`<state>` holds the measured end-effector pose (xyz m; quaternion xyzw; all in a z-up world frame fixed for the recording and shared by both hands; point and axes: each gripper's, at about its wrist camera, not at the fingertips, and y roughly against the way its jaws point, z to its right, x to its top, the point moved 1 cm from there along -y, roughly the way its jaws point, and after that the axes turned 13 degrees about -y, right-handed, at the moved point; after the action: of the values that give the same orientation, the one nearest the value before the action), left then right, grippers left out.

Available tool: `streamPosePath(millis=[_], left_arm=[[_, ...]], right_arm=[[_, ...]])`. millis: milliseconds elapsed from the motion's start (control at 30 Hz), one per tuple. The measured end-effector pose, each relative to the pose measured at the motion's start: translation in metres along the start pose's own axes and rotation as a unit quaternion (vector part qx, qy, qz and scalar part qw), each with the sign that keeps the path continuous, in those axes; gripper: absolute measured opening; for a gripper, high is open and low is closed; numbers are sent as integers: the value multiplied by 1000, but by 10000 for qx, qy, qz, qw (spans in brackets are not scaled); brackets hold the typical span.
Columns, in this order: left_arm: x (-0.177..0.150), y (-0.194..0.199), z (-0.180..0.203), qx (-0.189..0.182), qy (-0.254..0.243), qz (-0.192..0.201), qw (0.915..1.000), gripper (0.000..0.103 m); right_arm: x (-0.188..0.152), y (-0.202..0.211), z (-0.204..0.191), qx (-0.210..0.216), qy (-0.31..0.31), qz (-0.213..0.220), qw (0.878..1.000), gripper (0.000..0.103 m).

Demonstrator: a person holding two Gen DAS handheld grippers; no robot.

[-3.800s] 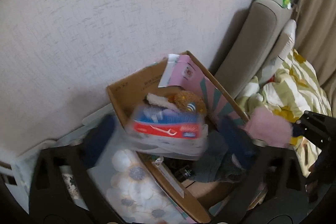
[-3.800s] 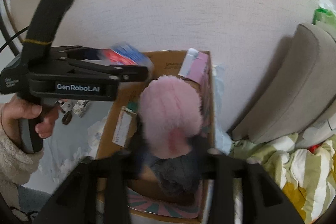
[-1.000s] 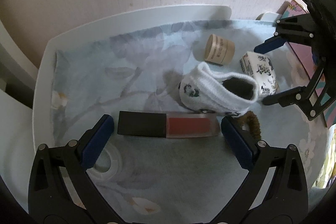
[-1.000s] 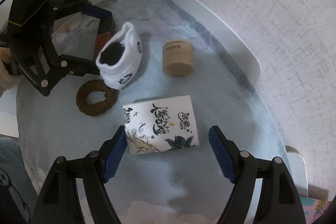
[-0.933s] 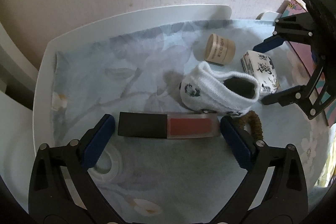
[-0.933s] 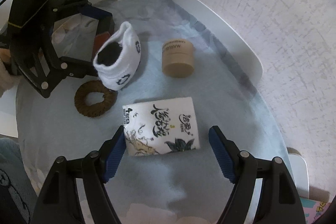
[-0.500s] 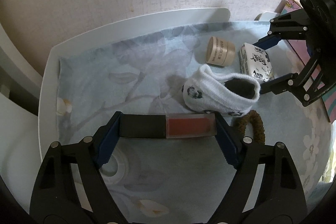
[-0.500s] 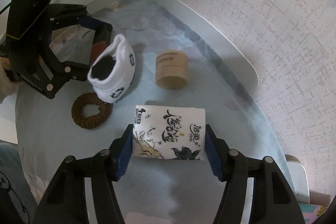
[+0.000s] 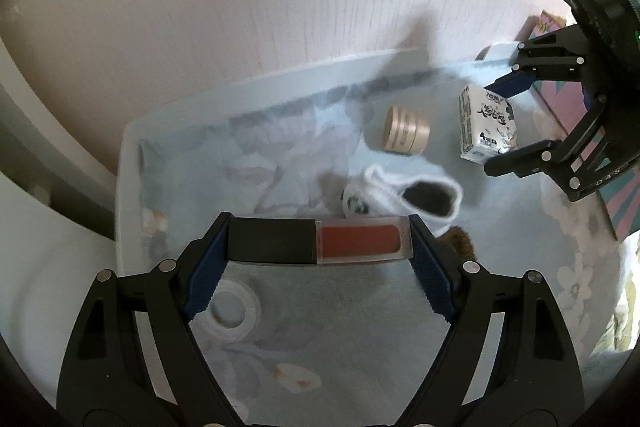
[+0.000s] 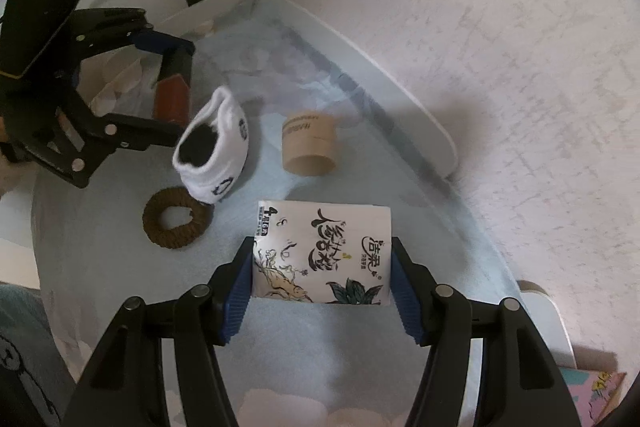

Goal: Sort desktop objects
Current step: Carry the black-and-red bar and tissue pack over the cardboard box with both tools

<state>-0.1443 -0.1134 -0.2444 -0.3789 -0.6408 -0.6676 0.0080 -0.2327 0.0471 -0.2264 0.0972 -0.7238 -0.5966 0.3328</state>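
Desktop objects are spread over a pale blue floral cloth (image 9: 320, 339) that covers a white table (image 10: 420, 115) set against a textured wall. In the left wrist view, the left gripper (image 9: 320, 241) is pinched on a long lip-gloss tube (image 9: 320, 241), black cap toward the left of the frame and red body toward the right, one blue pad pressed against each end; the tube is seen held crosswise just above the frame's centre. A white tape roll (image 9: 234, 311) is seen lying on the cloth at lower left, below the left finger. A white sock (image 9: 400, 193) with a dark opening lies just behind the tube, and a brown hair tie (image 10: 176, 219) lies beside it, touching its lower edge in the right wrist view. A short cardboard cylinder (image 10: 310, 143) is seen near the middle of that view, upright, apart from the sock. In the lower centre of the right wrist view, the right gripper (image 10: 322, 267) is clamped on a white tissue pack (image 10: 322, 251) printed with black calligraphy, both pads flat against its short sides. The same pack is seen at the upper right of the left wrist view, between the right gripper's fingers. A pink-and-teal patterned box edge (image 9: 616, 199) is visible at the far right.
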Motion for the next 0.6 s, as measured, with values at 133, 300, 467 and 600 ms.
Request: streamPosePath(millis=[133,300,467,600], left_arm=[[14,24,-2,81,-43,105,9999,82],[30,56,-7,116,47,274,9995,82],[58,98,-14,96,195,445,9988,82],[83,127,-14,124,143,546,9983,82]], right_arm=[[6,21,-1,-58,-119,77,9999,58],[14,60,5,-125,-340,246,9990,58],[7,110,14,-163,-662,478,9965,58],[0,141,24,-8,-969,686,9929,58]])
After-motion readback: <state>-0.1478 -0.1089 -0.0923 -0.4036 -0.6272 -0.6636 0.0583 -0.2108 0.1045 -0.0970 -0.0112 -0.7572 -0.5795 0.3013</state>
